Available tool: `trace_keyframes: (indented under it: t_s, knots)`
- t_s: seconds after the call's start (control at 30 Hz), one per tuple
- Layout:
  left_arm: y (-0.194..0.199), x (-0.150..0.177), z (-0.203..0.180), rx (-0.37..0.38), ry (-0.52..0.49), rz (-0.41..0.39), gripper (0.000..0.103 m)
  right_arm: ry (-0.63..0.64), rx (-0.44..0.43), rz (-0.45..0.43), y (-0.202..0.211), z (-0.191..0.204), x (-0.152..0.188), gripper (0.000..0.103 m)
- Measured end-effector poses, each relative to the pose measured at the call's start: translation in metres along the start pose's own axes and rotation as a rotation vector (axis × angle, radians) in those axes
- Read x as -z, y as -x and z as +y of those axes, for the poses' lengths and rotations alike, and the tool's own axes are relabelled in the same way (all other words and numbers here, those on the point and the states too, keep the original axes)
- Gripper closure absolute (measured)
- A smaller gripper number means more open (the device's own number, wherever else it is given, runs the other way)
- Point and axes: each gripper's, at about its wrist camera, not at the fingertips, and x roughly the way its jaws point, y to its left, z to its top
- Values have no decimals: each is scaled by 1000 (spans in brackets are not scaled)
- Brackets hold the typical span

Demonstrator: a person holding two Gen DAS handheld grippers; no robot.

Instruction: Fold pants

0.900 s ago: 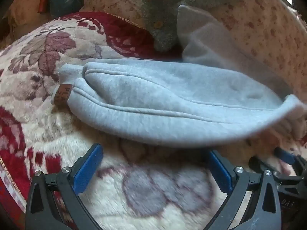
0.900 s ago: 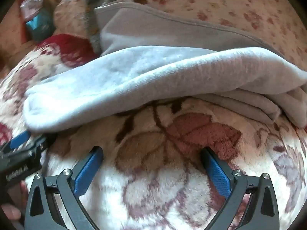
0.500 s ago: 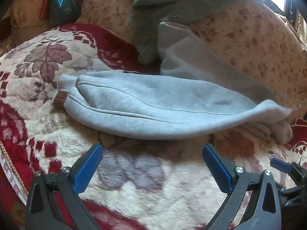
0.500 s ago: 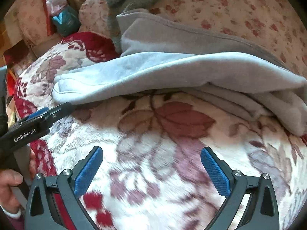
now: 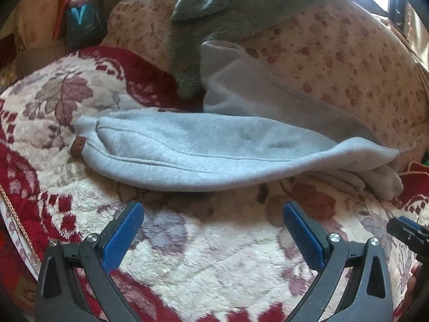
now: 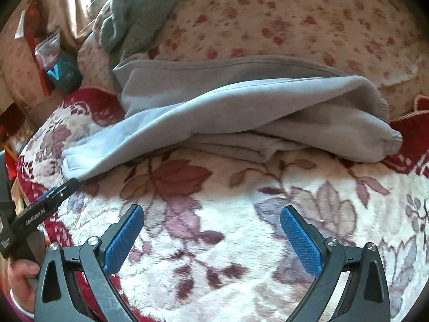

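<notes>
Light grey sweatpants [image 5: 203, 150], folded lengthwise into a long band, lying across a floral plush blanket [image 5: 214, 255] of cream, mauve and dark red; far edge draped up against a cushion with small red flowers [image 5: 348, 53]. Small brown label [image 5: 77, 146] at the left end; ribbed cuff [image 6: 388, 145] at the right end. Grey-green knit garment [image 5: 241, 0] on the cushion, beyond the sweatpants. Teal packet [image 5: 83, 24] at far left. Left gripper [image 5: 213, 236]: jaws spread wide, blue pads [image 5: 123, 236] bare, nothing held, near side of the sweatpants, clear of the cloth, blanket showing between. Right gripper [image 6: 211, 237]: jaws likewise spread wide, nothing held, near side of the sweatpants toward the cuff end, well short of the fabric. Tip of the left gripper close by the left end in the right wrist view.
</notes>
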Motion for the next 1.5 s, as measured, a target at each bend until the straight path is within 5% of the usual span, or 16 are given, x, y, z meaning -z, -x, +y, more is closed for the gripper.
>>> trace_keyframes:
  t_s: [0.57, 1.2, 1.5]
  knots:
    - [14, 5, -20, 70, -18, 10, 0, -17, 42, -9, 13, -35, -3, 0]
    - [-37, -4, 35, 59, 184, 55, 0, -358, 11, 26, -27, -159, -114, 0]
    - [-52, -10, 34, 64, 207, 54, 0, -428, 44, 35, -48, -188, -132, 0]
